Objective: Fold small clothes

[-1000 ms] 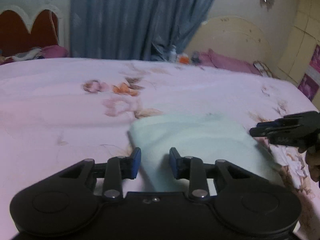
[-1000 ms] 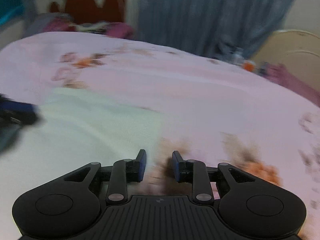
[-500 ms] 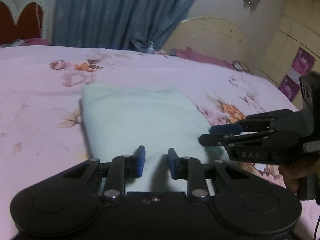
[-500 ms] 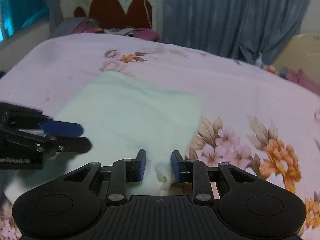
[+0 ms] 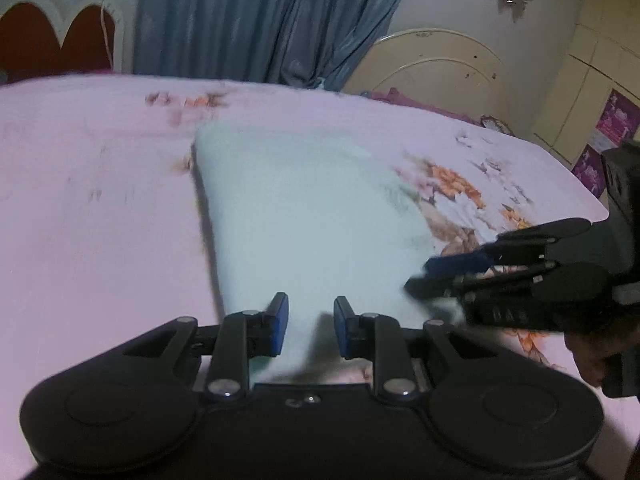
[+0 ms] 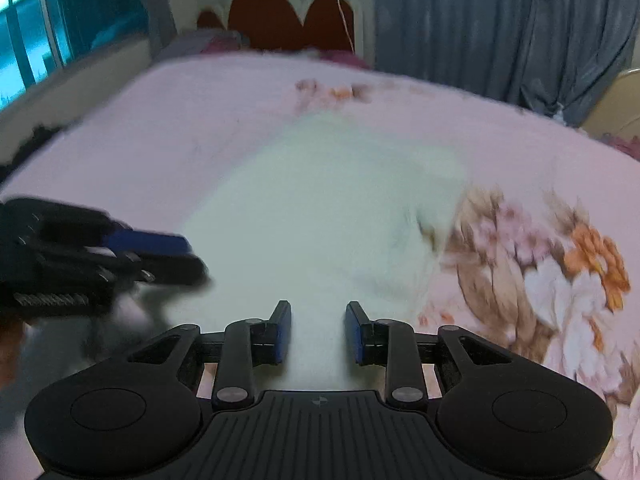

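Nearest, the left gripper (image 5: 307, 320) and the right gripper (image 6: 318, 328) each have their jaws narrowed around the near edge of the pale green cloth (image 5: 304, 216). Blur hides whether the pads actually pinch it. Presumably both took that edge to fold it away. The cloth lies mid-bed on the pink floral bedsheet (image 5: 100, 220); its far corners are smeared.
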